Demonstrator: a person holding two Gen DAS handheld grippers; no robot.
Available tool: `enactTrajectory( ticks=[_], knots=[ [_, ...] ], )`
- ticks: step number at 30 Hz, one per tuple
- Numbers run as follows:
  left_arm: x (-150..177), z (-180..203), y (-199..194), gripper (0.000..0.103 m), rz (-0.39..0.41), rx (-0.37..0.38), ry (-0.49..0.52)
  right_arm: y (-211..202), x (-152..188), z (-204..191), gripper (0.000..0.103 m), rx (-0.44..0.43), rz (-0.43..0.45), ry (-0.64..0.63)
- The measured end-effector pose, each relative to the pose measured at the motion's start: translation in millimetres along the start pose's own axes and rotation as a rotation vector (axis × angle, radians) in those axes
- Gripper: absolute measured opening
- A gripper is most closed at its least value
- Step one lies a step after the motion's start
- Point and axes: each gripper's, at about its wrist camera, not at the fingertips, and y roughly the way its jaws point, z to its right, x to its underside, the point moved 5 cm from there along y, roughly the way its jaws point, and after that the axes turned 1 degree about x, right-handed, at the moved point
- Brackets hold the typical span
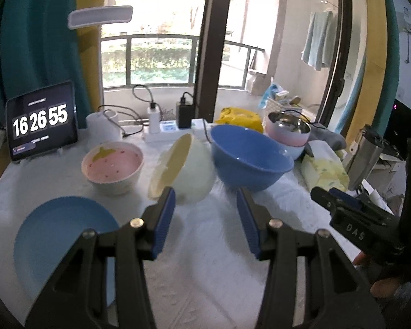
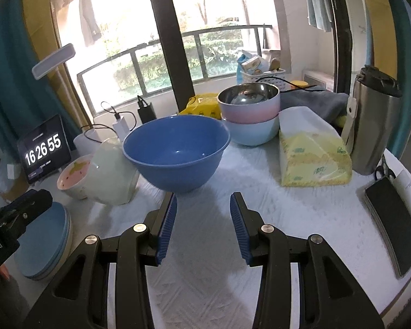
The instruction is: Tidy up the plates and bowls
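Left wrist view: my left gripper (image 1: 205,200) hangs above the white-covered surface (image 1: 205,260), jaws apart, nothing between the blue pads. Right wrist view: my right gripper (image 2: 202,205) likewise parted and empty, aimed at the big blue bowl (image 2: 175,150).

Where things lie:
- blue plates (image 2: 43,235) stacked at my near left, two or three by the edges.
- strawberry bowl (image 1: 112,166) upright, behind the plates.
- pale green bowl (image 1: 183,170) tipped on its side, rim facing left, leaning between the strawberry bowl and the blue bowl; whether it touches the blue bowl I cannot tell.
- pink steel-lined bowl (image 2: 249,101) nested in a light blue bowl (image 2: 252,134), far right, just beside a tissue pack (image 2: 312,159).
- Clutter behind: tablet clock (image 1: 41,120), steel flask (image 2: 372,120), phone (image 2: 394,227).

Step in hand, as I judge it: plates gathered, bowls still scattered; both grippers between picks.

Next move calls for: choosing one bowl. The tipped green one looks least stable; pinch its upper rim with the left, right it, then nest it. The blue bowl is widest, so it should sit at the bottom. Approach slowly, since a nudge could roll the green bowl.
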Motion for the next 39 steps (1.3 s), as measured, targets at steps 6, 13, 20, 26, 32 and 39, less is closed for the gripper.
enactTrajectory(
  ticks=[6, 13, 20, 26, 32, 39],
  knots=[
    [-9.0, 13.4, 16.0, 0.048, 0.008, 0.014, 0.014, 10.2, -5.7, 9.7, 0.043, 0.009, 0.0, 0.005],
    [-21.5, 24.4, 36.7, 0.048, 0.026, 0.025, 0.038, 26.8, -20.5, 17.2, 0.046, 0.019, 0.011, -0.002],
    [-27.1, 27.7, 57.0, 0.049, 0.01, 0.027, 0.043, 48.3, -34.9, 15.1, 0.046, 0.002, 0.013, -0.006],
    [-29.3, 29.0, 71.7, 0.049, -0.001, 0.025, 0.044, 72.8, -40.6, 7.9, 0.046, -0.02, -0.017, -0.015],
    [-28.4, 30.5, 87.6, 0.049, -0.021, 0.019, 0.048, 93.6, -34.7, 14.7, 0.046, -0.003, -0.059, -0.015],
    [-25.0, 36.2, 106.8, 0.049, -0.033, -0.001, 0.071, 108.2, -17.5, 30.1, 0.046, -0.001, -0.128, 0.014]
  ],
)
